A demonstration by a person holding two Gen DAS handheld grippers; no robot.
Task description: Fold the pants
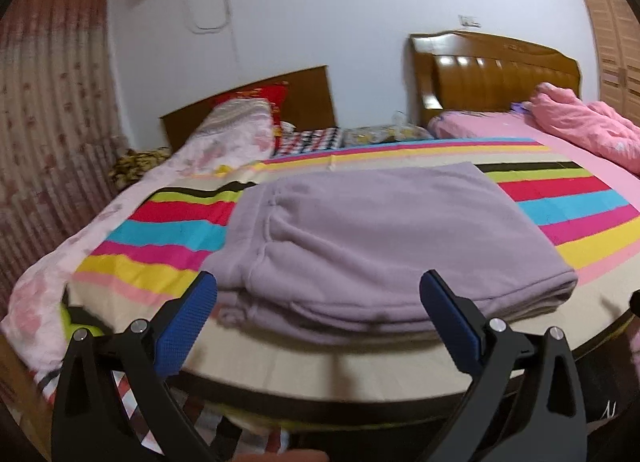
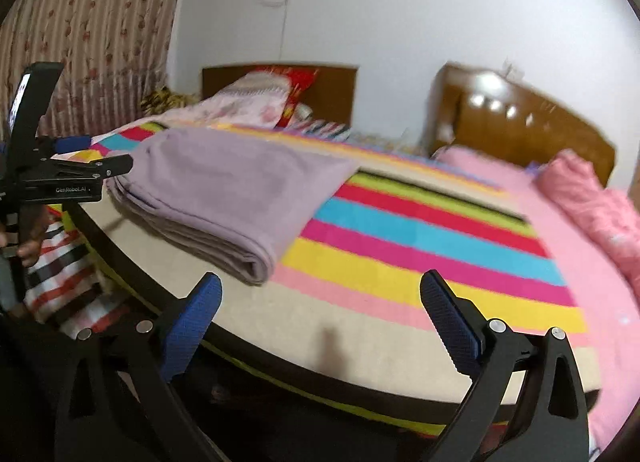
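Only right view shows left gripper (image 2: 72,149) beside pants (image 2: 224,189), jaws apart

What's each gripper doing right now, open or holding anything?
Left gripper: open, empty, facing the folded lilac fleece pants.
Right gripper: open, empty, over the striped bedsheet.

Both wrist views face bed (image 1: 580,217) – share pants (image 1: 380,229).

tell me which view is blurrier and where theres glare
Right wrist view is blurrier: the striped sheet and wooden headboard smear, with glare spots on the headboard; left wrist view keeps the folded purple pants fairly sharp; both bend straight edges, fisheye.
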